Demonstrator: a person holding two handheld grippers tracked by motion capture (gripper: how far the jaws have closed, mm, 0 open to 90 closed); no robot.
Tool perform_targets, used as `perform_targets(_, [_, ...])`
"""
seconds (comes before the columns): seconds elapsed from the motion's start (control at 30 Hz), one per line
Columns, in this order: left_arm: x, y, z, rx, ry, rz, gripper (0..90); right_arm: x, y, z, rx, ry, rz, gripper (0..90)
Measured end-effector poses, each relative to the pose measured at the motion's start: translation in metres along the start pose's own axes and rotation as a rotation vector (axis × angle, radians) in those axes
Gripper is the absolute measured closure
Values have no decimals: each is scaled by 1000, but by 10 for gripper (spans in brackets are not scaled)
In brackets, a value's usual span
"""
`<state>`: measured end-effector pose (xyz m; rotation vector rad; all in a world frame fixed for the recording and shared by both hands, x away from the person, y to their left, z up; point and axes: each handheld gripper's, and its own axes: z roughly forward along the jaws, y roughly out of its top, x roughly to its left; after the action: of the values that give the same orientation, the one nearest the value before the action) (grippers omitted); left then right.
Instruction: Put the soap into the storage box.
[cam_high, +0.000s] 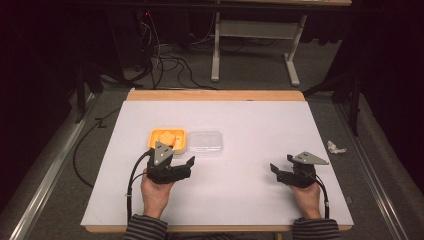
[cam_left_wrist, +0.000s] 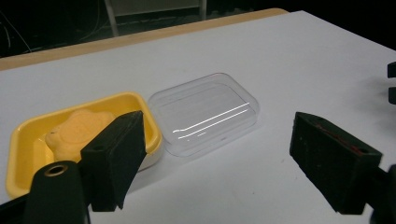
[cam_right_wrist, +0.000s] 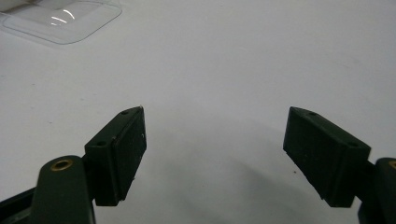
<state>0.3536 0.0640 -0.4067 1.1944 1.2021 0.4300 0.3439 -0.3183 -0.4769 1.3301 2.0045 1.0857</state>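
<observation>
We hold the left gripper (cam_high: 181, 161) with jaws spread wide and empty, just short of the yellow tray (cam_left_wrist: 126, 100), where an orange block (cam_left_wrist: 79, 126) lies. The clear lid (cam_left_wrist: 205, 112) sits touching the tray's side. Our right gripper (cam_high: 278, 170), also spread and empty, hovers well apart over the white table (cam_high: 240, 195).

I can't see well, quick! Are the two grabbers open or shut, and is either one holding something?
Left gripper: open, holding nothing, near the yellow tray.
Right gripper: open, holding nothing, over bare table.
</observation>
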Motion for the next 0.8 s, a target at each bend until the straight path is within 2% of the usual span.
perform_targets(0.8, [5,-27,13,56,-18,0,185,2,0,0,0,-7,-3,215])
